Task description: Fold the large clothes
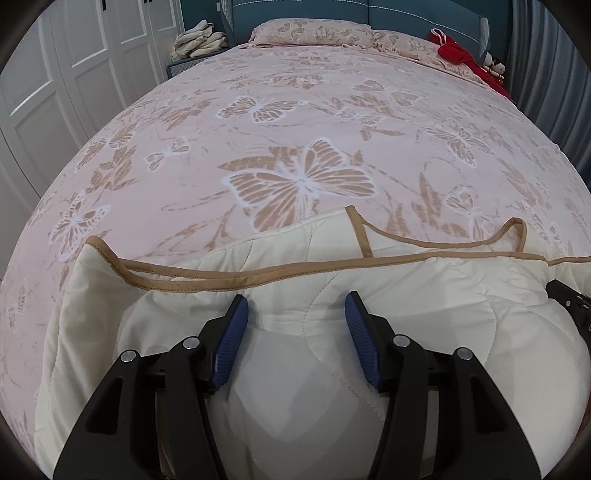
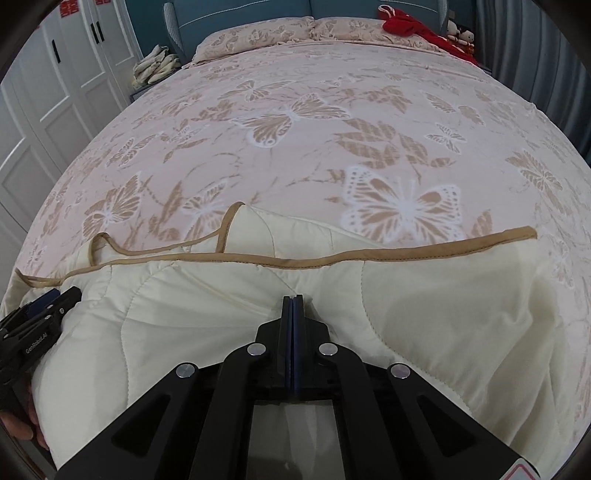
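Bed (image 1: pixel 295 122) fills both views: pink spread with tan/white butterfly print, 2 matching pillows (image 2: pixel 255 35) at the far end against a teal headboard (image 1: pixel 406 13). White panelled wardrobe doors (image 1: pixel 55 74) on the left, grey curtain (image 1: pixel 546 66) on the right. Cream quilt (image 1: pixel 424 295) with tan binding lies bunched on the near end of the bed, edge doubled over itself. Pile of beige cloth (image 1: pixel 199 42) on a low stand left of the headboard; red fabric (image 2: pixel 410 26) and small plush toys (image 2: pixel 460 37) at the far right corner. Left claw (image 1: pixel 296 306) open, blue pads apart over the quilt, nothing pinched. Right claw (image 2: pixel 293 301) closed, pads together, tips at the quilt; can't tell if fabric is caught.
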Tool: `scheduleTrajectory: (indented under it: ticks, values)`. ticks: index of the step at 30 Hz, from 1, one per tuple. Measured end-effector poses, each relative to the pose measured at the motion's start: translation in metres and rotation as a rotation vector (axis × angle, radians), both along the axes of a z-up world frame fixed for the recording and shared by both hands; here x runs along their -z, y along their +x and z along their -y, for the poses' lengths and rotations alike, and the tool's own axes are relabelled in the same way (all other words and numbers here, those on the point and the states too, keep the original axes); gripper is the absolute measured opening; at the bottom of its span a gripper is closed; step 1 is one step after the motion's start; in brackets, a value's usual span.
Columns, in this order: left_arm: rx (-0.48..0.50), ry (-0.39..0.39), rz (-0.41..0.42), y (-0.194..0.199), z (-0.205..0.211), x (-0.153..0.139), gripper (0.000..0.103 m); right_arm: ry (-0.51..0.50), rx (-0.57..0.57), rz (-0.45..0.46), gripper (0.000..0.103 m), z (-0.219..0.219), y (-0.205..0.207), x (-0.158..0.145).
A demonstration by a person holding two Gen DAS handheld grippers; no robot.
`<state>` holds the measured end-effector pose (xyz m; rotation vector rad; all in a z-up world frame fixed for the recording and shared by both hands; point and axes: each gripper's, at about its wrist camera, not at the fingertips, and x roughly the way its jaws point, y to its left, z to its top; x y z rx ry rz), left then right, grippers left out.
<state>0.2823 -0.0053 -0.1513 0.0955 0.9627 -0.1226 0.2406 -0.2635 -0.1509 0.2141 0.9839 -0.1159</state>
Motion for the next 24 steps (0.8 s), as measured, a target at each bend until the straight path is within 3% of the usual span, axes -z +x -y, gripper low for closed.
scheduleTrajectory:
  ticks: [11, 15, 19, 21, 23, 24]
  values:
    - [-0.006, -0.006, 0.032, -0.001, 0.001, 0.005, 0.056, 0.012, 0.005, 0.027, 0.000, 0.002, 0.000, 0.007]
    - [-0.001, -0.049, 0.024, -0.001, -0.005, 0.000, 0.057, 0.002, -0.002, 0.021, 0.000, 0.000, 0.001, 0.005]
    - [-0.056, -0.111, 0.025, -0.010, -0.029, -0.025, 0.057, -0.024, 0.002, 0.001, 0.000, -0.002, -0.002, -0.006]
    - [-0.061, -0.150, 0.053, -0.020, -0.050, -0.045, 0.060, -0.065, 0.012, -0.003, 0.015, -0.011, -0.008, -0.022]
    - [-0.079, -0.119, 0.069, -0.022, -0.063, -0.053, 0.071, 0.006, -0.021, 0.026, 0.016, -0.025, -0.010, -0.041]
    - [-0.094, -0.119, 0.065, -0.020, -0.073, -0.055, 0.071, 0.035, -0.040, 0.030, 0.016, -0.032, -0.008, -0.045]
